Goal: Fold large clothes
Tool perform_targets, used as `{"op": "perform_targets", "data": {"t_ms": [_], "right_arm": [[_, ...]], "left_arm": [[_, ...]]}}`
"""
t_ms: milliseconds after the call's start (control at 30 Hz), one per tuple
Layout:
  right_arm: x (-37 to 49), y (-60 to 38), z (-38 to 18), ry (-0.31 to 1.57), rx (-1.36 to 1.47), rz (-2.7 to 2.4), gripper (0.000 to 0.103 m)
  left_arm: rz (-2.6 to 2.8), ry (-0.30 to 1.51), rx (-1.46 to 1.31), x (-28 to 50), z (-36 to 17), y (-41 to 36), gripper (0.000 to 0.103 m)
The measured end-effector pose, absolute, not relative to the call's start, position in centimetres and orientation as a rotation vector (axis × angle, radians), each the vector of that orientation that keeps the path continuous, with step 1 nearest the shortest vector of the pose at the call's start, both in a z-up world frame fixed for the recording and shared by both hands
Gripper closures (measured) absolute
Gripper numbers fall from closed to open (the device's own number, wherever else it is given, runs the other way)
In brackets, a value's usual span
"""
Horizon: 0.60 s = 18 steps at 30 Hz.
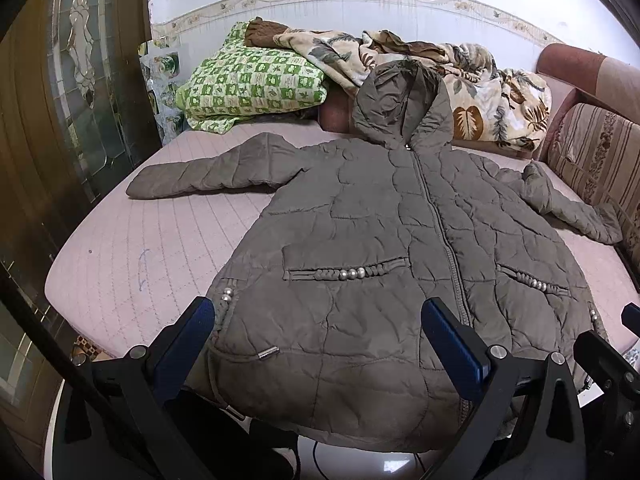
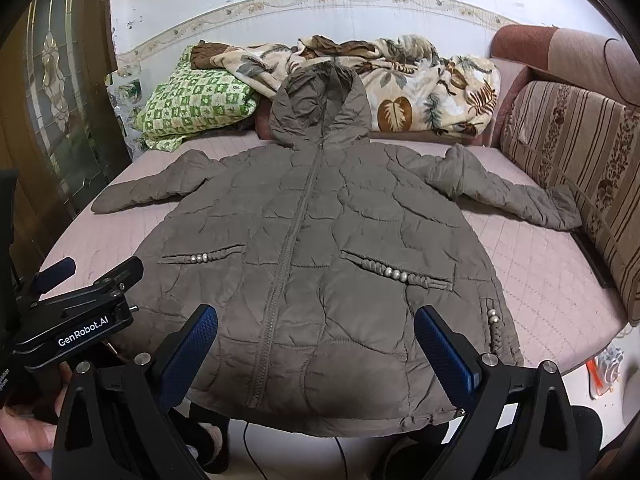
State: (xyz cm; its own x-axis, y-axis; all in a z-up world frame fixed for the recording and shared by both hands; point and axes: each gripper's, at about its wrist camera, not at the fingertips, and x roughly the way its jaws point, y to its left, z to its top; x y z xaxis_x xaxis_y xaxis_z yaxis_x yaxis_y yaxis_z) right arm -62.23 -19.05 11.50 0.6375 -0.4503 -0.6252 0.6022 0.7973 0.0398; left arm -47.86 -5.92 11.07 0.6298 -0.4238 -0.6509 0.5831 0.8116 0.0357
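- A dark wooden door (image 1: 60,100) with a leaded glass panel stands at the far left, beside the bed.
- The bed (image 1: 132,248) carries a pink quilted cover, bare on its left part.
- A green checked quilt (image 1: 252,84) is piled at the head of the bed, by the white wall (image 1: 360,20) with its floral border strip.
- A leaf-print blanket (image 1: 480,92) lies bunched to the right of the quilt, along the same wall.
- The coat (image 1: 360,240), grey-brown and quilted, lies flat on the bed, front up and zipped, hood toward the wall, both sleeves spread out, hem hanging over the near edge.
- A striped sofa back (image 2: 580,152) borders the bed on the right; the coat's right cuff lies just beside it.
- The left tongs (image 1: 318,344) hover above the hem, spread wide and empty.
- The right tongs (image 2: 316,344) hover likewise above the hem, spread wide, gripping nothing.
- Pale floor (image 2: 320,456) shows below the hem.
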Motion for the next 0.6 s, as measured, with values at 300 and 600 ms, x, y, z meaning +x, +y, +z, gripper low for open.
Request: {"op": "perform_targets", "data": {"t_ms": [300, 600], "right_arm": [[-62.2, -21.8, 10.2, 0.681, 0.340, -0.593, 0.003], [-68.1, -32.6, 12.0, 0.607, 0.539, -0.783, 0.003]], "left_arm": [[-0.614, 0.614, 0.312, -46.9, 11.3, -8.8, 0.000], [-0.717, 0.490, 0.321, -41.5, 14.9, -17.7, 0.000]]}}
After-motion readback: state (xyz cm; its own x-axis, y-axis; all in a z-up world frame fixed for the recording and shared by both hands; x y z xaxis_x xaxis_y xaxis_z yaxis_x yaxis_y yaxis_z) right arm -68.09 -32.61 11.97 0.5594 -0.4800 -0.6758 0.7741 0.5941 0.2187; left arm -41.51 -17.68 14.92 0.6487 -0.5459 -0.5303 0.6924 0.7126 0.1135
